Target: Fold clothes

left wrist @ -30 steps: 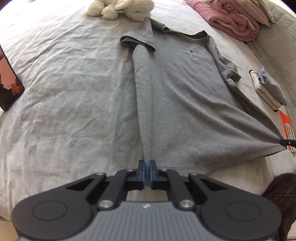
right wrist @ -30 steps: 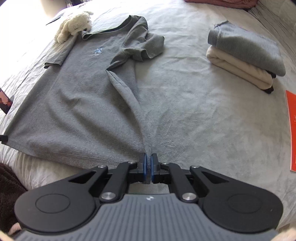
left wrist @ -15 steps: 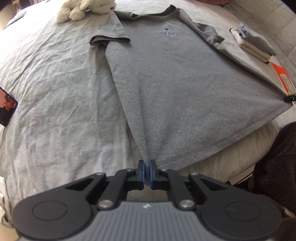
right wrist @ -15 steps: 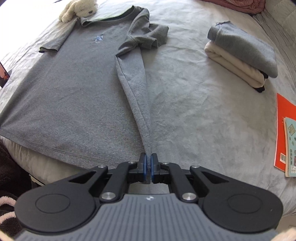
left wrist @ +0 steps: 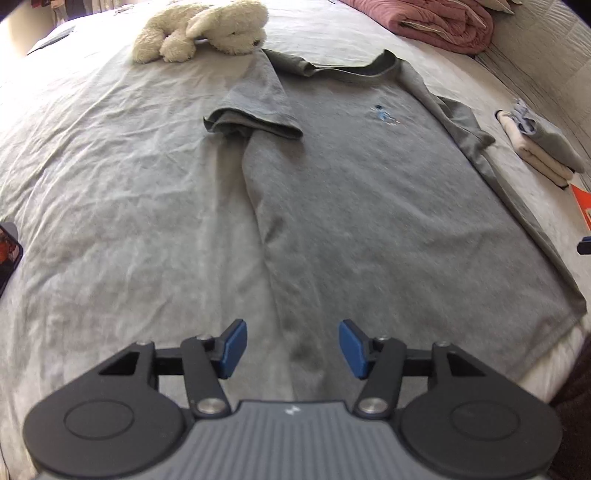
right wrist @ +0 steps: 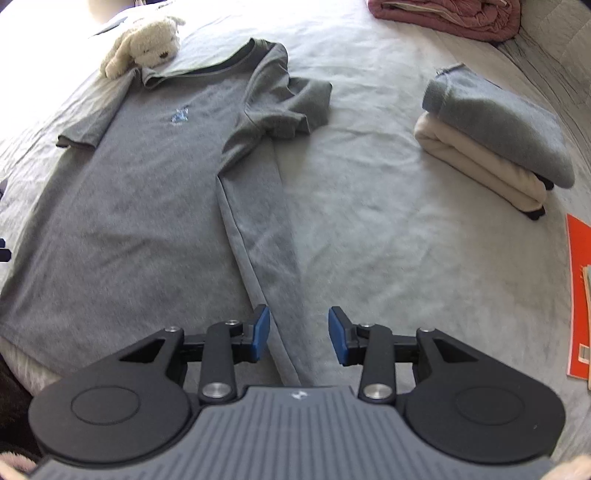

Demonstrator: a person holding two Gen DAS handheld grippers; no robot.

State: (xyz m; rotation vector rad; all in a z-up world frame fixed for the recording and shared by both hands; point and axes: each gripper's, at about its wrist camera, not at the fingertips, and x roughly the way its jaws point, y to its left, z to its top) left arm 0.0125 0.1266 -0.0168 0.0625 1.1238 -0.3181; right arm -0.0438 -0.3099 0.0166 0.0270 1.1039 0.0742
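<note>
A grey T-shirt (left wrist: 369,192) with a small blue chest logo lies face up and spread flat on the bed, collar at the far end; it also shows in the right wrist view (right wrist: 140,206). My left gripper (left wrist: 292,349) is open and empty, just above the shirt's bottom left hem corner. My right gripper (right wrist: 299,334) is open and empty, over the shirt's bottom right hem corner, where the side edge lies folded in a narrow strip. Both short sleeves lie bunched at the shoulders.
A white plush toy (left wrist: 207,29) lies by the collar. A stack of folded clothes (right wrist: 491,136) sits on the right, an orange book (right wrist: 578,295) near the right edge, a pink quilt (left wrist: 443,22) at the far end, a phone (left wrist: 9,251) at the left.
Both grippers held the shirt's bottom hem corners stretched taut; now both have opened and let go, and the shirt lies flat on the bed.
</note>
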